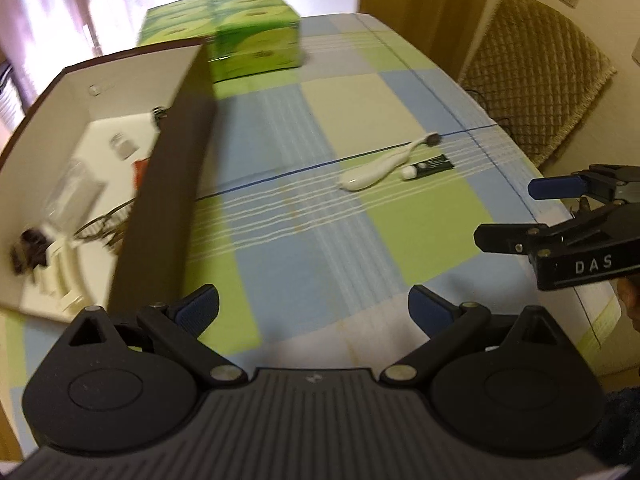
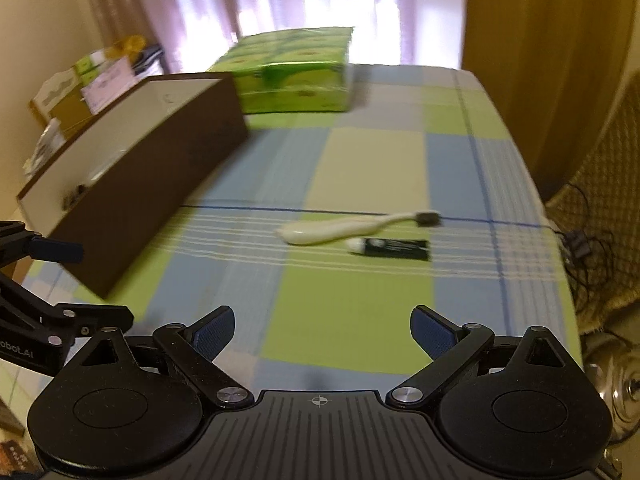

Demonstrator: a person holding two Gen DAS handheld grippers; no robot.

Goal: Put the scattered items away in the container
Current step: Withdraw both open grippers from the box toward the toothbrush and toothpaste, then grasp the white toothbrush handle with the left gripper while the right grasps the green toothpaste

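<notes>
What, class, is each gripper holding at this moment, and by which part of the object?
Nothing is held. The left gripper and right gripper both have open jaws with only tablecloth between them; the toothbrush and black tube lie untouched ahead.

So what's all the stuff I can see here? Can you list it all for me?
toothbrush: 1, white with a dark head, on the tablecloth, outside the box
small tube: 1, black with a white cap, just beside the toothbrush
box: 1, brown outside, white inside, on the table's left; holds blurry things, including a clear bottle and a cable
tissue pack: 1, green, behind the box
tablecloth: 1, blue, green and cream checks
chair: 1, tan quilted cover, right of the table
curtains: pale, at the back
left tool: 1, black, blue pads, open, empty
right tool: 1, same colours, open, empty
</notes>
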